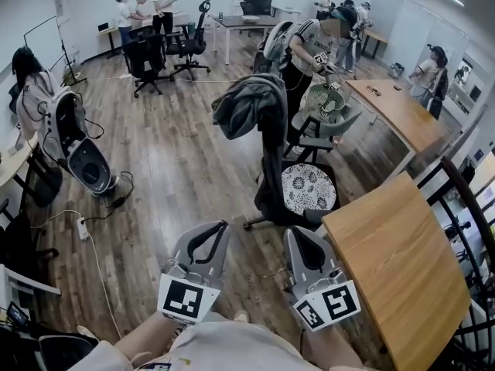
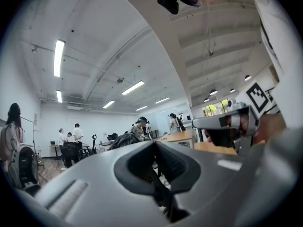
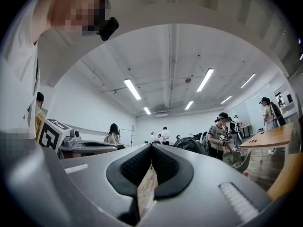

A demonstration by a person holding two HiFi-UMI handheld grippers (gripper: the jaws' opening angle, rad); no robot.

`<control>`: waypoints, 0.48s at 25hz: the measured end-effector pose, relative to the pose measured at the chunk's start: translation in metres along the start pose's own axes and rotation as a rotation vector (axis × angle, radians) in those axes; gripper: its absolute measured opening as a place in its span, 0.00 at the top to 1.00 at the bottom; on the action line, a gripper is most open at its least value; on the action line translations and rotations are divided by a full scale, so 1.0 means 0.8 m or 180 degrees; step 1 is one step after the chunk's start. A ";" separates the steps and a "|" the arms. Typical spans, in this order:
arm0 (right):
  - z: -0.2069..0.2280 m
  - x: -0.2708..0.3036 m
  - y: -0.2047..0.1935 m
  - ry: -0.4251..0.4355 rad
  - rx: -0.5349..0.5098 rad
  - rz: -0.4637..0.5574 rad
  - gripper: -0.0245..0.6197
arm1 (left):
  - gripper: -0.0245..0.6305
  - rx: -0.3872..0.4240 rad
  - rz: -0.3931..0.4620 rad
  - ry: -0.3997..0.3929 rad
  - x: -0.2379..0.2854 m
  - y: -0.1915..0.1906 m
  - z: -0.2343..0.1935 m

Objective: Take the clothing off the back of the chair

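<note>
clothing [image 1: 249, 103] drapes one chair [image 1: 309, 188]; left gripper [image 1: 219, 225], right gripper [image 1: 298, 233]: both pairs of jaws together.

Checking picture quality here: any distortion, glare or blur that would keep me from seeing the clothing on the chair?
Head view: heavy fisheye bends the room's edges, but light is even and the clothing on the chair is sharp. Left gripper view: the left gripper looms soft and close, clothing tiny behind it. Right gripper view: dark round corners, bright ceiling lights, no washout.
</note>
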State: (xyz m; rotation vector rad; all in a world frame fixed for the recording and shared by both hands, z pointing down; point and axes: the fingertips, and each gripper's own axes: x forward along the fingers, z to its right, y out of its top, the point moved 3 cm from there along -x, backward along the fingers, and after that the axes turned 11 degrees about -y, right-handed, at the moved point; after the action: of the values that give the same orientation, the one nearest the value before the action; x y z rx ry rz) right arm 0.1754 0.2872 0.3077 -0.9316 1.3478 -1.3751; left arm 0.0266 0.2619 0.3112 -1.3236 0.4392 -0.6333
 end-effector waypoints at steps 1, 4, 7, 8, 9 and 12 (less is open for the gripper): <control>0.002 -0.002 0.002 -0.0001 -0.0001 0.0000 0.96 | 0.96 -0.0006 0.0006 0.0014 0.000 0.003 0.002; 0.006 -0.008 0.007 -0.0003 -0.0002 -0.0013 0.96 | 0.96 -0.0006 0.0041 0.0050 -0.002 0.014 0.009; 0.013 -0.015 0.005 0.0003 0.0020 -0.0034 0.96 | 0.96 0.0012 0.0028 0.0077 -0.002 0.016 0.017; 0.015 -0.015 0.004 0.0011 0.0036 -0.0040 0.96 | 0.96 0.0006 0.0024 0.0094 -0.001 0.016 0.018; 0.016 -0.014 0.003 0.0024 0.0053 -0.0037 0.96 | 0.96 -0.0003 0.0024 0.0115 -0.001 0.016 0.017; 0.014 -0.007 0.007 0.0076 0.0076 0.0028 0.96 | 0.96 -0.0020 0.0024 0.0174 -0.004 0.017 0.010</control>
State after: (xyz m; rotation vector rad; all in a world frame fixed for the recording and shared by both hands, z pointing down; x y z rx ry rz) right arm 0.1881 0.2905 0.3037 -0.8948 1.3492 -1.3967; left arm 0.0316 0.2712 0.2998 -1.3124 0.4905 -0.6635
